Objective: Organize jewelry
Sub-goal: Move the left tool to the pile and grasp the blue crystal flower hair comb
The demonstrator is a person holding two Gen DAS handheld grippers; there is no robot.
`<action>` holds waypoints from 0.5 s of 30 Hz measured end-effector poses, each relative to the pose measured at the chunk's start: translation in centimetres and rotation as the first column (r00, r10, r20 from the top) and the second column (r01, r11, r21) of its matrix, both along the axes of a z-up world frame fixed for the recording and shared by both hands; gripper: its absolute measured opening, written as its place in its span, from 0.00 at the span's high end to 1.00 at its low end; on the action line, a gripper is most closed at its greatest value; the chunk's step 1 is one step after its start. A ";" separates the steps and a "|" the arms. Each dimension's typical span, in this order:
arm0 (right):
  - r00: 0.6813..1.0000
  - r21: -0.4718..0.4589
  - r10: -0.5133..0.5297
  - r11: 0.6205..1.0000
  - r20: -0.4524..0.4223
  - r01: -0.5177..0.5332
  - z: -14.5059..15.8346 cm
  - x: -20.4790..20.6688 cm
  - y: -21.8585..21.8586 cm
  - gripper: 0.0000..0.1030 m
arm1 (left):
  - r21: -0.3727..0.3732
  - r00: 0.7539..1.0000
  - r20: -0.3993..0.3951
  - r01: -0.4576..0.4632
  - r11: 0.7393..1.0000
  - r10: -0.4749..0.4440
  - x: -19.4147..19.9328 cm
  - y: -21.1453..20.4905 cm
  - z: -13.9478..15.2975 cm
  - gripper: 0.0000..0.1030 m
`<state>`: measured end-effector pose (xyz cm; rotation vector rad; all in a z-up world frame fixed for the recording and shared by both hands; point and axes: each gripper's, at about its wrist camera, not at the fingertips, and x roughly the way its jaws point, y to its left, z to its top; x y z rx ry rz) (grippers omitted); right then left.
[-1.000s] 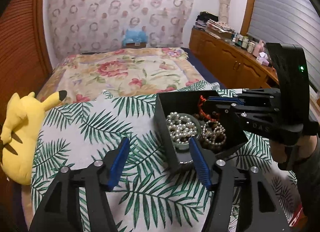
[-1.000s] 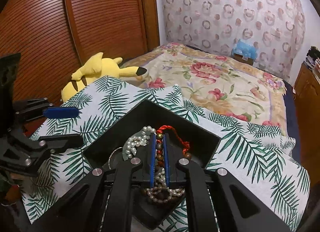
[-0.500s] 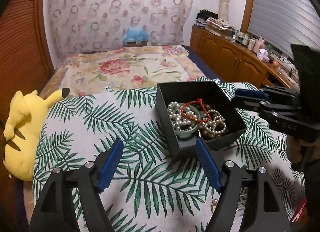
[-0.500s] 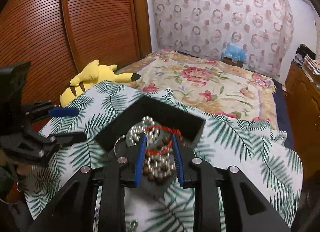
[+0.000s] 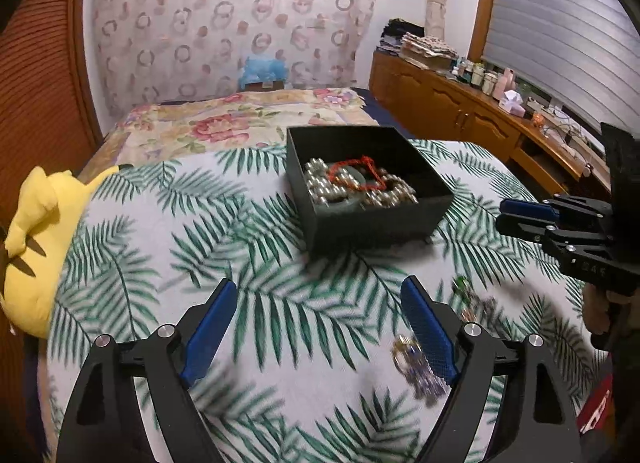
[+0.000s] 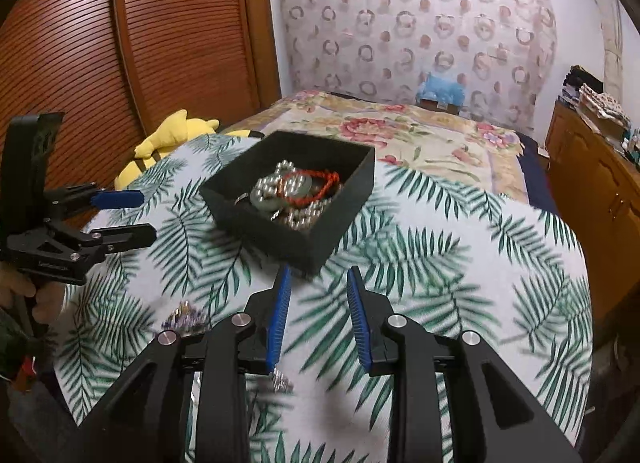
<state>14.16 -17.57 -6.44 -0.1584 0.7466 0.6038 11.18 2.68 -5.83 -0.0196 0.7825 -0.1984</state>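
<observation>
A black open box stands on the palm-leaf cloth and holds pearl strings, a jade ring and a red cord bracelet. My left gripper is open and empty, well short of the box. My right gripper is open and empty, just in front of the box's near corner; it also shows in the left wrist view. Loose pieces lie on the cloth: a gold and purple one, a green one and a small silver one.
A yellow plush toy lies at the cloth's left edge. A floral bedspread stretches behind the box. A wooden sideboard with bottles runs along the right wall. A slatted wooden door stands on the left.
Both grippers have pulled back from the box. My right gripper let go of the red cord bracelet inside the box and opened wider. The loose pieces on the cloth came into view.
</observation>
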 end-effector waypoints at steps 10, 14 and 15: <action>0.999 0.001 -0.030 1.000 -0.024 0.031 -2.4 -4.2 -0.2 0.70 | 0.000 0.999 -0.004 0.040 0.999 -0.040 -4.1 -1.4 -1.6 0.22; 0.998 0.016 -0.046 0.999 -0.033 0.046 -3.0 -5.9 -0.5 0.70 | -0.008 0.998 0.000 0.069 0.998 -0.069 -5.1 -2.3 -1.7 0.22; 0.998 0.016 -0.046 0.999 -0.034 0.046 -3.1 -6.2 -0.5 0.70 | -0.012 0.997 -0.002 0.075 0.997 -0.075 -5.3 -2.5 -1.7 0.22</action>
